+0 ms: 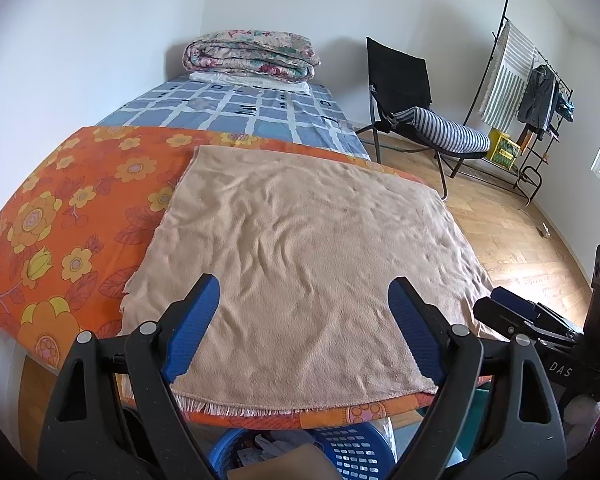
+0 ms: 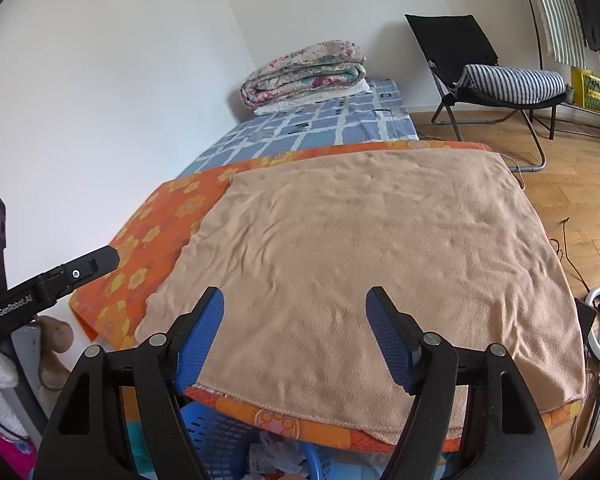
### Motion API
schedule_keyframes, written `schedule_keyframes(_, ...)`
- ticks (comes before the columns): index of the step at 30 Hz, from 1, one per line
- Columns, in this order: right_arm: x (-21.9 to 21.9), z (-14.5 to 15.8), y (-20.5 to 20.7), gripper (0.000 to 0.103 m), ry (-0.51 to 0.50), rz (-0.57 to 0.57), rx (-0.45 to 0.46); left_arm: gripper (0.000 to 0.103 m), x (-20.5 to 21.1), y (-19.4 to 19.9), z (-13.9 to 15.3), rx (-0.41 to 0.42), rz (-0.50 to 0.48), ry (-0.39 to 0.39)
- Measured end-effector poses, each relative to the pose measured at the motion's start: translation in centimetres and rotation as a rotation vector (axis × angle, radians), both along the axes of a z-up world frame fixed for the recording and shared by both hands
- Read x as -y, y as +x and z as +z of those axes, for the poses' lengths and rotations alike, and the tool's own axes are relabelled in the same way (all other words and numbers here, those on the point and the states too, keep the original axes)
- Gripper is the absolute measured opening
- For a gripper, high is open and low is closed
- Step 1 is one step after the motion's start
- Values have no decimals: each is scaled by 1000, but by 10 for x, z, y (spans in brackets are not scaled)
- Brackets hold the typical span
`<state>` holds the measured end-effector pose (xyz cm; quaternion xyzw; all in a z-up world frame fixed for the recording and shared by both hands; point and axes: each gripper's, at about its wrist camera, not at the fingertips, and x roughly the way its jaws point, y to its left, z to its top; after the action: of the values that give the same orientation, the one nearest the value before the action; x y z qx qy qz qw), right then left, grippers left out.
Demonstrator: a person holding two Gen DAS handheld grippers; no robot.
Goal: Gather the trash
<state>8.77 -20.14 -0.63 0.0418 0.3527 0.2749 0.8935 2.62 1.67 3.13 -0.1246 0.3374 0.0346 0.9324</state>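
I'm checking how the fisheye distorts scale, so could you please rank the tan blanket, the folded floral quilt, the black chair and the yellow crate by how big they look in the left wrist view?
1. Tan blanket, nearest the camera.
2. Black chair.
3. Folded floral quilt, close to the chair; order unsure.
4. Yellow crate.

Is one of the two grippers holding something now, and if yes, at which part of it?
Nothing is held. The left gripper and the right gripper are both open above the tan towel, with nothing between their fingers.

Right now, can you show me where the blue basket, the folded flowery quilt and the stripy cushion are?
blue basket [image 1: 352,454], left wrist view, its slotted wall.
folded flowery quilt [image 2: 308,70], right wrist view, its side folds.
stripy cushion [image 2: 516,82], right wrist view, its middle.
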Motion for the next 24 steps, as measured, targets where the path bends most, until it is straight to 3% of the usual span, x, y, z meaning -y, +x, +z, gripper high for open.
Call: schedule_keyframes(24,2,-6,1,73,2,-2,-17,89,8,-2,-1,-5,-18,12)
